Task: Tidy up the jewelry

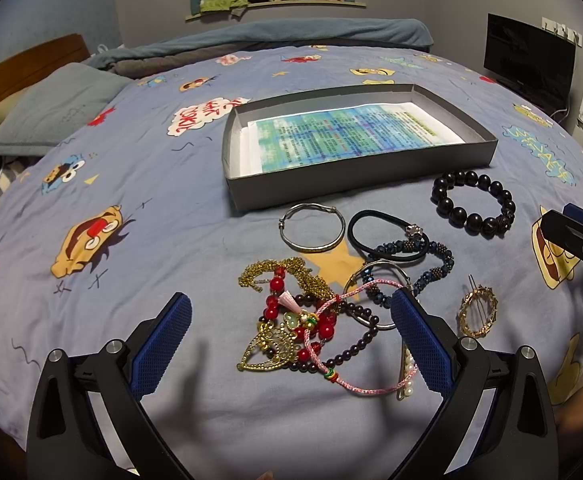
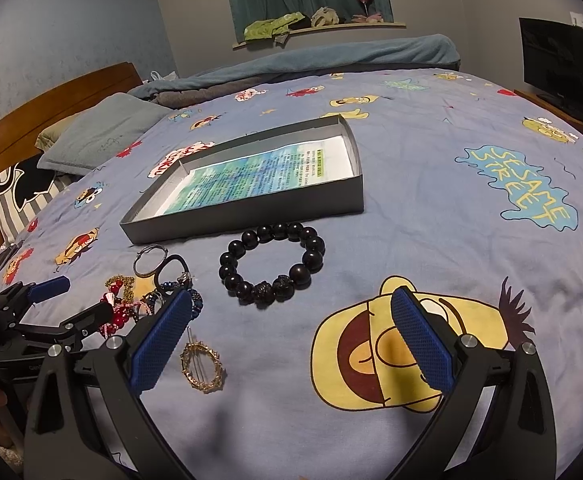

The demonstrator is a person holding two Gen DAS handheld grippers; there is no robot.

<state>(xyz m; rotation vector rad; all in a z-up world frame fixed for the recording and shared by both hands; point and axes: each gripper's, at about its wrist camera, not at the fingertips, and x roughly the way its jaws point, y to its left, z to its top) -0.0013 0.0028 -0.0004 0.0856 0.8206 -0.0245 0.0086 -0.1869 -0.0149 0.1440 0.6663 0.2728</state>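
Jewelry pile [image 1: 315,320]: a tangle of red beads, gold chain, a gold pendant, a pink cord and dark purple beads; it lies on the bedspread in front of the grey box, on the near side, not inside it.
Silver bangle [image 1: 312,227]: lies flat just in front of the near wall of the grey box, apart from the pile.
Black hair tie [image 1: 387,236]: beside the silver bangle, in front of the box; it overlaps a blue beaded bracelet [image 1: 441,264].
Black bead bracelet [image 2: 272,265]: lies alone, near the front right corner of the box, not touching it.
Gold ring clip [image 2: 202,365]: further from the box than the black bead bracelet, alone on the cloth.
Pearl hair pin [image 1: 405,376]: at the edge of the pile farthest from the box, partly hidden by a blue pad.
Grey box [image 1: 351,186]: shallow, open on top, with a printed paper [image 1: 347,136] flat on its floor; no jewelry inside.
Left gripper [image 1: 291,338]: jaws wide apart, holding nothing; it hovers over the pile, one pad on each side.
Right gripper [image 2: 291,338]: jaws wide apart, holding nothing; it is above bare cloth, in front of the box and to the right of the pile.
Bedspread [image 1: 151,200]: blue with cartoon prints; it carries the box and all the pieces.
Pillow [image 1: 55,108]: far left of the box, at the headboard.
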